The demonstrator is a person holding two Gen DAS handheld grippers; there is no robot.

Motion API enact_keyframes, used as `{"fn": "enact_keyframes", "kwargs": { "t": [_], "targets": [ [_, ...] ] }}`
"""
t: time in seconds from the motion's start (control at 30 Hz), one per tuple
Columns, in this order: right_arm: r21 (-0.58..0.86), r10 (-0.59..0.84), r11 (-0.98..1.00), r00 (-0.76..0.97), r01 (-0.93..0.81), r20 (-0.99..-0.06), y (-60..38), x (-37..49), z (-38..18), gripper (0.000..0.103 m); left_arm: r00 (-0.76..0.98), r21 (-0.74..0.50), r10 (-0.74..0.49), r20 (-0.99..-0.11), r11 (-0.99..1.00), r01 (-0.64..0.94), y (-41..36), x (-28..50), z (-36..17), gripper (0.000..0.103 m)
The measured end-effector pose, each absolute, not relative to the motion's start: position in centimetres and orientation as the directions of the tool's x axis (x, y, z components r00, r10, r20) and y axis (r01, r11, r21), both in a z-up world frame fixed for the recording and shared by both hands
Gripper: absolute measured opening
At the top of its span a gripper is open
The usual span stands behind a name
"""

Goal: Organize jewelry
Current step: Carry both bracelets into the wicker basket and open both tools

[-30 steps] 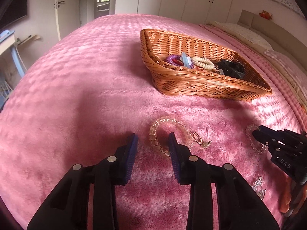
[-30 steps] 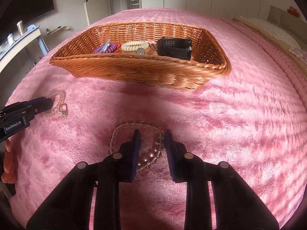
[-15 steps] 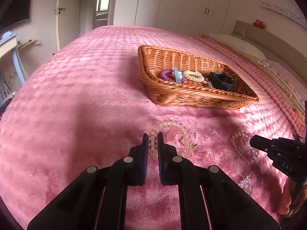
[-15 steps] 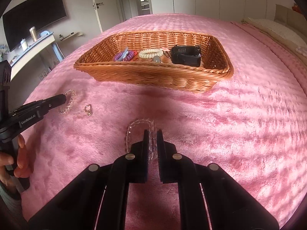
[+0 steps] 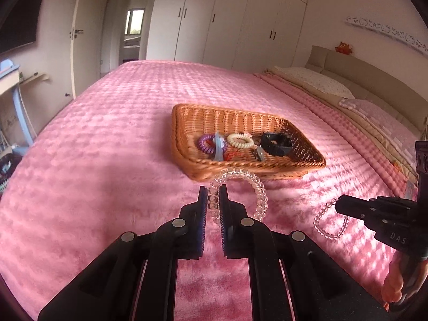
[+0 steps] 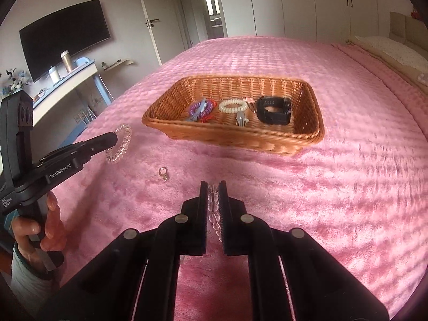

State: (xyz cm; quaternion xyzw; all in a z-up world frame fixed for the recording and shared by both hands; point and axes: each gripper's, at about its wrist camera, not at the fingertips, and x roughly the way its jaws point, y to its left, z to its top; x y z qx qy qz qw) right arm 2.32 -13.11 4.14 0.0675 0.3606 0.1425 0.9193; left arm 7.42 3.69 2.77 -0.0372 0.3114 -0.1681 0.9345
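Note:
In the left wrist view my left gripper (image 5: pixel 213 190) is shut on a clear spiral coil band (image 5: pixel 256 187), which hangs off the pink blanket in front of the wicker basket (image 5: pixel 248 167). My right gripper (image 6: pixel 213 187) is shut on a clear bead bracelet (image 6: pixel 214 215), also lifted. Each view shows the other gripper: the right gripper (image 5: pixel 341 203) with the bead bracelet (image 5: pixel 327 226) dangling, and the left gripper (image 6: pixel 113 138) with the coil band (image 6: pixel 119 147). The basket (image 6: pixel 235 137) holds a purple coil, a cream coil (image 6: pixel 232 105), a black watch (image 6: pixel 274 109) and a blue clip.
A small metal charm (image 6: pixel 163 174) lies loose on the blanket between the two grippers. A person's hand (image 6: pixel 40 230) grips the left tool's handle. Pillows (image 5: pixel 321 83) and a headboard lie to the right; a desk (image 6: pixel 67 83) and a TV stand to the left.
Both grippers closed on their pieces and rose, lifting the coil band and the bead bracelet off the blanket. The small charm came off the coil band and stayed on the blanket.

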Motion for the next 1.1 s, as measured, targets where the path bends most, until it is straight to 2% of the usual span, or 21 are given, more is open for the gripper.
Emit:
{"fn": "enact_keyframes", "kwargs": {
  "t": [0.27,0.43,0.8,1.1],
  "targets": [
    [0.233,0.313,0.948,0.778,-0.218,-0.545,-14.4,6.6,10.7,0.006,0.797,-0.121,-0.354,-0.489,0.932,0.341,0.9,10.0,8.0,0.007],
    [0.229,0.306,0.950,0.786,-0.212,-0.538,-14.0,11.4,11.6,0.006,0.798,-0.117,-0.356,-0.485,0.931,0.345,-0.9,13.9,8.4,0.007],
    [0.280,0.333,0.940,0.683,-0.192,-0.650,-12.8,20.5,5.7,0.006,0.754,-0.146,-0.326,-0.571,0.943,0.297,-1.8,21.2,3.3,0.007],
    [0.256,0.272,0.959,0.670,-0.126,-0.691,-13.8,21.4,2.3,0.006,0.723,-0.115,-0.307,-0.619,0.946,0.303,-2.3,22.2,0.7,0.007]
  ]
}}
